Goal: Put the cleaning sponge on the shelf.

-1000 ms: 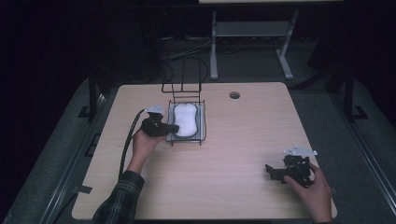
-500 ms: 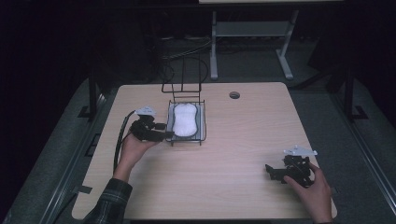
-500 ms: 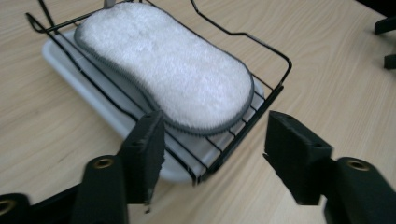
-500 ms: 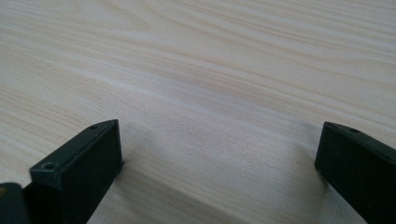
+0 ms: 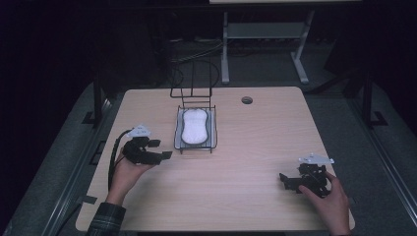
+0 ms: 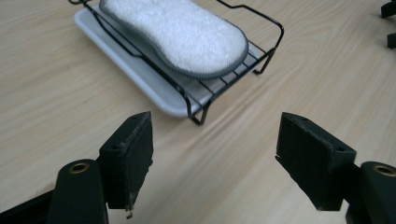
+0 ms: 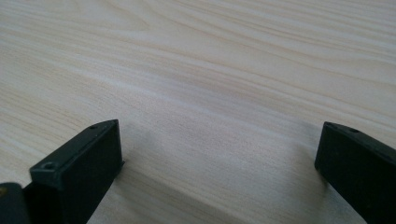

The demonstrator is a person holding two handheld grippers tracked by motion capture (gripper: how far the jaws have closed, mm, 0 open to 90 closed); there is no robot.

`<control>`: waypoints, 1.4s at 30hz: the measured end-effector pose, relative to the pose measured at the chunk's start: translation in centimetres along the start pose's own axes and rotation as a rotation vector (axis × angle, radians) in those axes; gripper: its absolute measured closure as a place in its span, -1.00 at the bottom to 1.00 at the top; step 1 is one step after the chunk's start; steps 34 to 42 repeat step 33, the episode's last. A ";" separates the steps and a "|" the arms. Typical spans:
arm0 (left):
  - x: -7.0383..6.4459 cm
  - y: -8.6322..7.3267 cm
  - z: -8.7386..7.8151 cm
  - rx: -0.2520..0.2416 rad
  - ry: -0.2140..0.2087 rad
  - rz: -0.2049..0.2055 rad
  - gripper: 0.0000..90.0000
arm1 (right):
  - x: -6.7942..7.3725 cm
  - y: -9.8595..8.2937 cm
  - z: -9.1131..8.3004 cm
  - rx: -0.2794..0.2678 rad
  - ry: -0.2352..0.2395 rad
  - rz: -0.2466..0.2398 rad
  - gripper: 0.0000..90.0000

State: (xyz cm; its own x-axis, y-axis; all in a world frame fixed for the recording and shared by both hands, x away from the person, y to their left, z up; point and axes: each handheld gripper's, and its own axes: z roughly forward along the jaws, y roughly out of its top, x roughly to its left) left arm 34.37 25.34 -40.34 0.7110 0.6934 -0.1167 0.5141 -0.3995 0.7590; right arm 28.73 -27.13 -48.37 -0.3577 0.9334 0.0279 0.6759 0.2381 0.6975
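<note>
A white sponge (image 5: 193, 124) lies flat in a black wire rack (image 5: 212, 129) that stands on a white tray (image 5: 195, 145) near the table's middle back. The left gripper view shows the sponge (image 6: 180, 33), the rack (image 6: 261, 56) and the tray (image 6: 140, 84) just ahead of the jaws. My left gripper (image 5: 162, 150) is open, down-left of the rack and apart from it, with nothing between its fingers (image 6: 133, 161). My right gripper (image 5: 285, 180) rests open at the front right over bare wood, its fingers (image 7: 88, 163) wide apart.
The wooden table (image 5: 255, 147) has a round cable hole (image 5: 247, 100) at the back right. The rack's tall wire back (image 5: 192, 88) rises behind the sponge. A white desk frame (image 5: 265, 34) stands on the dark floor beyond.
My left gripper has drawn back from the rack's left side, toward the front left of the table. The right gripper has stayed put.
</note>
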 end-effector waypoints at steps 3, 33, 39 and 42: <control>-0.6 -1.3 -0.6 0.003 0.014 0.001 -0.45 | 0.0 0.0 0.0 0.001 0.000 0.001 -0.99; -2.9 -10.3 -1.3 0.110 0.146 0.034 -0.72 | 0.0 0.0 0.0 0.001 0.000 0.001 -0.99; -2.9 -10.3 -1.3 0.110 0.146 0.034 -0.72 | 0.0 0.0 0.0 0.001 0.000 0.001 -0.99; -2.9 -10.3 -1.3 0.110 0.146 0.034 -0.72 | 0.0 0.0 0.0 0.001 0.000 0.001 -0.99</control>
